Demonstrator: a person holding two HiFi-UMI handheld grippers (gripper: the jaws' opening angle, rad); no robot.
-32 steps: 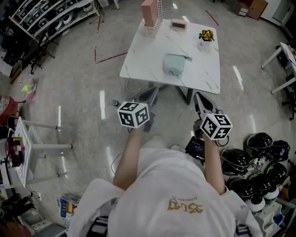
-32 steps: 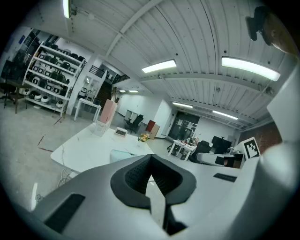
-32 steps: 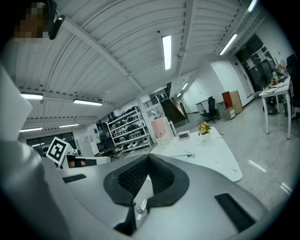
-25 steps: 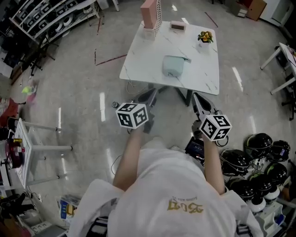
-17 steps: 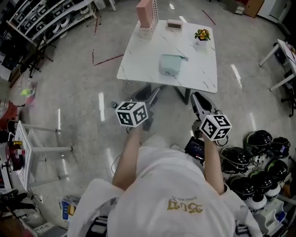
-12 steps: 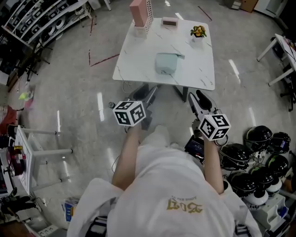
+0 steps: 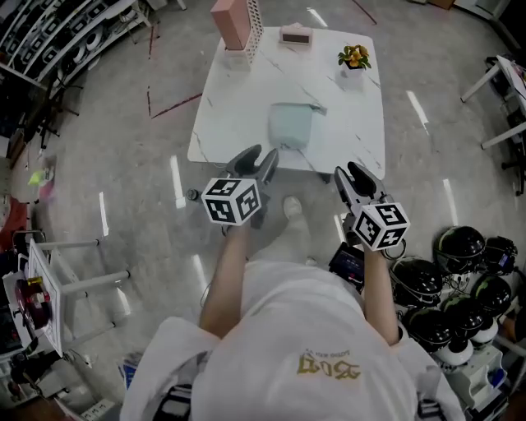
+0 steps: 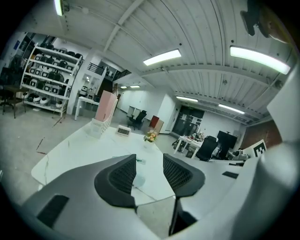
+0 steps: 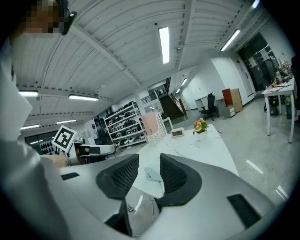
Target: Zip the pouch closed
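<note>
A pale green pouch [image 7: 292,125] lies flat on the near half of the white marble table [image 7: 238,107], with its zipper pull at its far right corner. My left gripper [image 7: 257,156] hangs at the table's near edge, short of the pouch. Its jaws stand apart and are closing, with nothing between them. My right gripper [image 7: 349,171] is just off the near right corner, its jaws also apart, closing and empty. In the left gripper view the pouch [image 8: 138,179] shows beyond the gripper [image 8: 149,161]. It appears as the pouch [image 9: 152,174] past the gripper [image 9: 149,161] in the right gripper view.
A pink slotted holder [image 7: 233,20], a small clock [image 7: 294,34] and a potted flower [image 7: 353,59] stand along the table's far side. Several black helmets [image 7: 472,275] lie on the floor at the right. Shelving [image 7: 49,33] fills the far left.
The person has walked up to the table, so it now lies right ahead of both grippers. Both grippers' jaws, shut a second ago, now stand apart.
</note>
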